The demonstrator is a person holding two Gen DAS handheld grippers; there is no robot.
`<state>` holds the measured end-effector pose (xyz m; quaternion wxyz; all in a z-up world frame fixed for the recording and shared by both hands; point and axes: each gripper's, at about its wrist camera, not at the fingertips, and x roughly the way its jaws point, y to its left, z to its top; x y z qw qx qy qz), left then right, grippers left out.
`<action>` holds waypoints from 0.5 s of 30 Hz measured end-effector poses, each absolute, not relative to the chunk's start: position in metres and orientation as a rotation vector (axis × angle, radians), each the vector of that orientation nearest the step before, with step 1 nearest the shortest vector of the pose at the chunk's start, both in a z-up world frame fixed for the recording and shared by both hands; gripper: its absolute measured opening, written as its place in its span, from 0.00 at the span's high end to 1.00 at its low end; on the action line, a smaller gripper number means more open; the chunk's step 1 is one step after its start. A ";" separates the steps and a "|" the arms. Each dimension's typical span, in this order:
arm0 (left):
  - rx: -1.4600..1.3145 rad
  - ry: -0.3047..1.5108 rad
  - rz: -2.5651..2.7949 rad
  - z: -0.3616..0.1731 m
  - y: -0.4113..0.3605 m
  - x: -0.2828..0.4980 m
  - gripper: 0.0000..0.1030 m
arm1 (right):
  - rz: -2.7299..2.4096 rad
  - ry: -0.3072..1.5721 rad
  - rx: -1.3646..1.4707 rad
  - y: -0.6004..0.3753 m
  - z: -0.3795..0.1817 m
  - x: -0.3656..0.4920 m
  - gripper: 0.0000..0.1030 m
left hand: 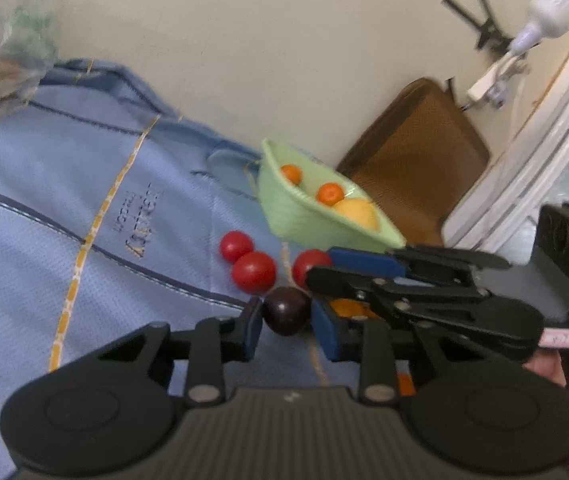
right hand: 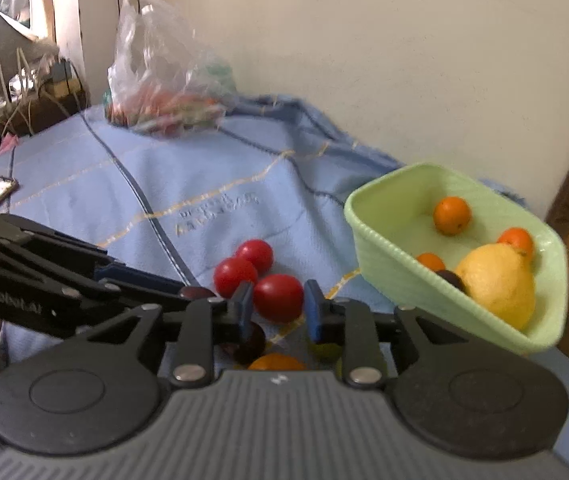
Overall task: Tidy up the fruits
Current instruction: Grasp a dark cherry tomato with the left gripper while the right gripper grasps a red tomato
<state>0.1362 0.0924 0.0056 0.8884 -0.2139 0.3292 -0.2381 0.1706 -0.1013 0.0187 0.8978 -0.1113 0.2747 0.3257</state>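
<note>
In the left wrist view my left gripper (left hand: 287,330) is shut on a dark plum (left hand: 286,312) that rests on the blue cloth (left hand: 44,220). My right gripper (left hand: 318,266) reaches in from the right and grips a red tomato (left hand: 306,262). In the right wrist view my right gripper (right hand: 278,310) is shut on that red tomato (right hand: 278,298). My left gripper (right hand: 192,294) comes in from the left there. Two more red tomatoes (right hand: 244,266) lie just behind. A pale green basket (right hand: 384,272) at the right holds small oranges (right hand: 451,215), a big yellow fruit (right hand: 500,284) and a dark plum (right hand: 450,280).
A clear plastic bag (right hand: 164,80) with produce sits at the back of the cloth by the wall. Below the right gripper lie another dark fruit (right hand: 250,344) and an orange (right hand: 276,362). A brown chair (left hand: 416,160) stands beyond the basket (left hand: 284,208). A hand (left hand: 544,364) holds the right gripper.
</note>
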 end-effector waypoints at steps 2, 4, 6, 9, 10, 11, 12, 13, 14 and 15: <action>-0.429 0.670 -0.520 0.011 0.094 0.122 0.73 | 0.687 0.526 -0.203 -0.108 0.027 0.148 0.71; -0.401 0.672 -0.539 0.013 0.094 0.106 0.73 | 0.713 0.492 -0.192 -0.112 0.030 0.121 0.71; -0.372 0.688 -0.555 0.012 0.093 0.091 0.73 | 0.735 0.479 -0.192 -0.113 0.027 0.095 0.71; -0.344 0.718 -0.576 0.006 0.093 0.070 0.73 | 0.757 0.493 -0.216 -0.113 0.015 0.063 0.71; -0.338 0.726 -0.580 0.004 0.092 0.064 0.73 | 0.755 0.501 -0.219 -0.113 0.011 0.056 0.71; -0.334 0.732 -0.584 0.002 0.093 0.058 0.73 | 0.748 0.509 -0.221 -0.114 0.007 0.049 0.71; -0.332 0.735 -0.588 0.001 0.093 0.053 0.72 | 0.741 0.513 -0.227 -0.114 0.004 0.045 0.71; -0.331 0.738 -0.593 0.000 0.093 0.049 0.72 | 0.751 0.530 -0.228 -0.113 0.001 0.041 0.71; -0.331 0.739 -0.598 -0.001 0.092 0.045 0.72 | 0.747 0.538 -0.230 -0.112 -0.001 0.038 0.71; -0.330 0.739 -0.599 -0.002 0.092 0.043 0.72 | 0.745 0.547 -0.225 -0.112 -0.003 0.036 0.71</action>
